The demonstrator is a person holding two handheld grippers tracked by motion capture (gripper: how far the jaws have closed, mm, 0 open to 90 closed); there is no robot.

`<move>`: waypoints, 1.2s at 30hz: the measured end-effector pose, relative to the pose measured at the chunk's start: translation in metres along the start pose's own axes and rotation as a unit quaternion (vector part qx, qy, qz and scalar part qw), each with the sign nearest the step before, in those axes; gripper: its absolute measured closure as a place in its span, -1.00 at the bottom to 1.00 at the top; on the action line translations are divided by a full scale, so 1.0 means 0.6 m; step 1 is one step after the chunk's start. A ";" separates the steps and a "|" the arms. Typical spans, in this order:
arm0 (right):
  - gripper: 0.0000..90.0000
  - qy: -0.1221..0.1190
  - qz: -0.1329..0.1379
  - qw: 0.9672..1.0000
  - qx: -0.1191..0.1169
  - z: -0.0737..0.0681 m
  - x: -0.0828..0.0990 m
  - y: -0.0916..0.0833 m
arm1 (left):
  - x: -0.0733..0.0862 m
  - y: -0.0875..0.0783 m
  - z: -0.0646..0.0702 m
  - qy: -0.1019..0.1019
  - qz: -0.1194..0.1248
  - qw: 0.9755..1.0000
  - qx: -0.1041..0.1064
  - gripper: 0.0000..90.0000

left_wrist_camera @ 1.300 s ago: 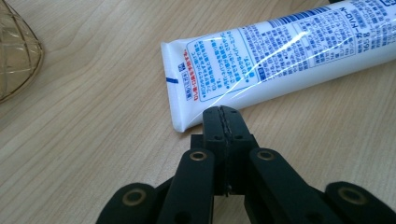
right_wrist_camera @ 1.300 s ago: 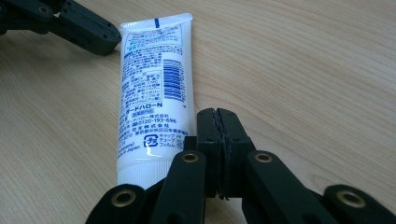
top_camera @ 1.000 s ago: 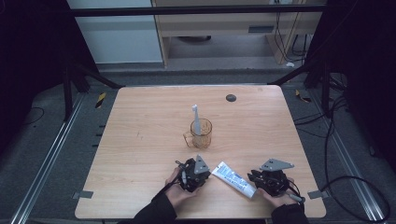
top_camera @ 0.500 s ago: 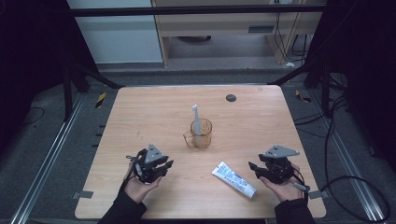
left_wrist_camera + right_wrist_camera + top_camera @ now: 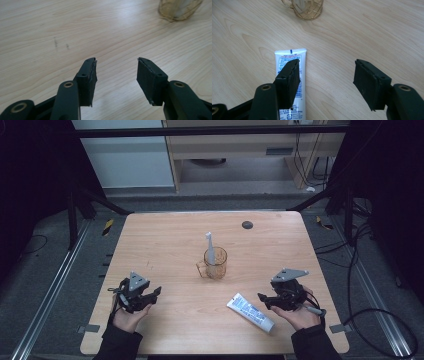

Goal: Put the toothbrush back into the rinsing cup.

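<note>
Both jaws just opened, nothing between: left gripper (image 5: 145,298), right gripper (image 5: 270,300) beside white toothpaste tube (image 5: 250,311), print illegible; bare light wooden table (image 5: 165,245) around.

The place reads as a lab or robotics recording room rather than a home. A plain light-wood table (image 5: 165,240) stands alone on grey carpet, framed by dark metal struts (image 5: 310,202) that slant down to its far corners, with a black crossbar (image 5: 210,131) running across the top of the frame. Aluminium rails (image 5: 50,290) run along the floor at the left and right edges. Loose black cables (image 5: 372,320) coil on the floor at the lower right, and yellow-black hazard tape (image 5: 107,226) marks the floor at the upper left. A pale wooden shelf unit (image 5: 235,150) stands at the top centre.
</note>
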State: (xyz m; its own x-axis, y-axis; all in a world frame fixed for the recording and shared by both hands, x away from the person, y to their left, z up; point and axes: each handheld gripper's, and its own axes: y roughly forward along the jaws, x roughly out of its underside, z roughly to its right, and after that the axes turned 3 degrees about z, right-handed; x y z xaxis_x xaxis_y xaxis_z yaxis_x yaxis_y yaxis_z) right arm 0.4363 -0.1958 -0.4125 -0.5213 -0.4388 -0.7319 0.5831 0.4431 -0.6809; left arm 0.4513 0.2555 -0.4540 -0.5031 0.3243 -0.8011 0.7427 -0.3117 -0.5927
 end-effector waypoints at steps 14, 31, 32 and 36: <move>-0.27 -0.016 -0.059 0.998 -0.026 -0.032 -0.016 0.023 | 0.011 -0.001 -0.034 -0.021 -0.005 0.999 -0.042 0.02; -0.29 -0.030 -0.120 0.991 -0.047 -0.054 0.000 0.057 | 0.014 0.006 -0.036 -0.011 -0.016 0.999 -0.050 0.03; -0.29 -0.031 -0.123 0.991 -0.049 -0.055 0.002 0.059 | 0.014 0.006 -0.036 -0.011 -0.017 0.999 -0.050 0.03; -0.29 -0.032 -0.135 0.989 -0.053 -0.060 0.008 0.070 | 0.014 0.007 -0.037 -0.011 -0.017 0.999 -0.050 0.03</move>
State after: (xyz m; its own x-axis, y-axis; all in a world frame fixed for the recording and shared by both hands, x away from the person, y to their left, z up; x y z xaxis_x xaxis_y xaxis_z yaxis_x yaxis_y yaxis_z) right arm 0.4358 -0.1515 -0.4454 -0.6068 -0.5992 -0.5222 0.3576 0.3809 -0.8526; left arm 0.4597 0.2766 -0.4613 -0.5378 0.3141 -0.7824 0.7646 -0.2093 -0.6096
